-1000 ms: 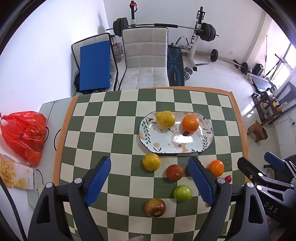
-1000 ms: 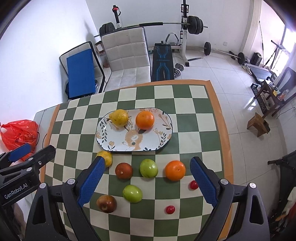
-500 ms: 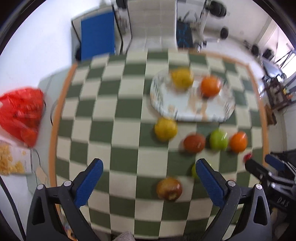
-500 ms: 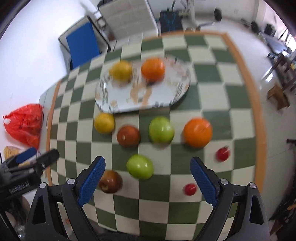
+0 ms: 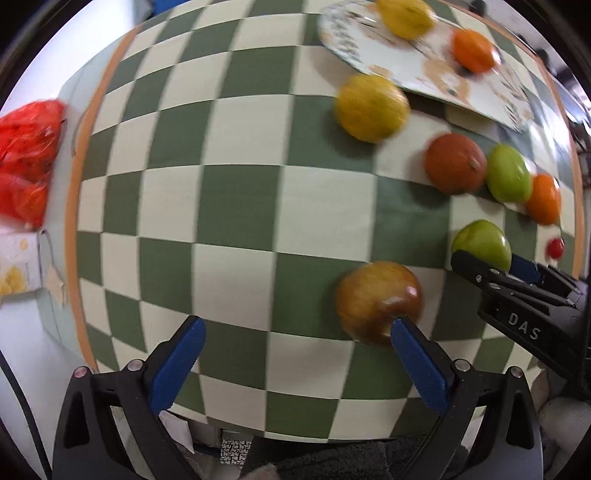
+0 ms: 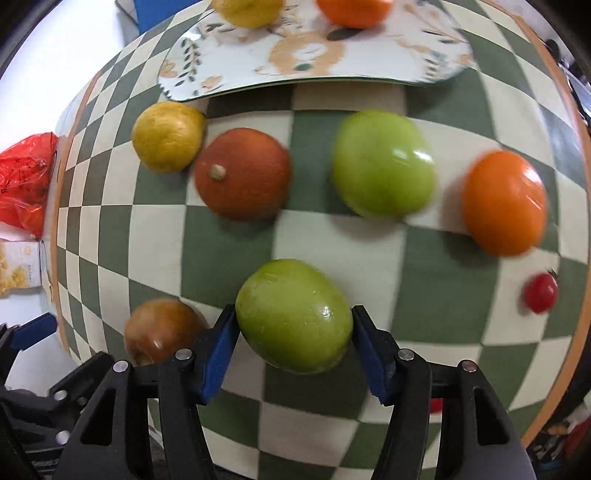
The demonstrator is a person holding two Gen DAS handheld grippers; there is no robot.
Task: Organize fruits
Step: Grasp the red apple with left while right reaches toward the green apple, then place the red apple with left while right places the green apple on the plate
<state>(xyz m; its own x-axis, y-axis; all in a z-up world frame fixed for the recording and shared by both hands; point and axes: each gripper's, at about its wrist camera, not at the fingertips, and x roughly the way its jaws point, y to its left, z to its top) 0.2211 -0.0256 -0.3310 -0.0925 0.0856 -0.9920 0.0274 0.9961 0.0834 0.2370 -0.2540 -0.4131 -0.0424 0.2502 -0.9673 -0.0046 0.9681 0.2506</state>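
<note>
Right wrist view: the right gripper (image 6: 293, 334) has dropped low over the checkered tablecloth (image 6: 229, 236) since a second ago, when it hung high with its blue pads spread wide; now those pads press both sides of a glossy near green apple (image 6: 293, 314), clamped on it. Left of it sits a dull russet apple (image 6: 162, 328), round and mottled. Beyond lie a matte brown-orange fruit (image 6: 243, 173) with a pale stem nub, touching a pebbly yellow citrus (image 6: 168, 136), then a smooth second green apple (image 6: 382, 164) and a shiny orange (image 6: 504, 201). A small red cherry tomato (image 6: 540, 293) rests apart at the right. Farthest is the oval floral plate (image 6: 424, 55), glazed, carrying a yellow fruit (image 6: 247, 9) and an orange fruit (image 6: 354, 11).

Seen from the left wrist, the left gripper (image 5: 295, 328) has also come down from its earlier height and stands wide open, its right pad just before the russet apple, gripping nothing. A crinkled red plastic bag (image 5: 26, 158) lies off the cloth at left.
</note>
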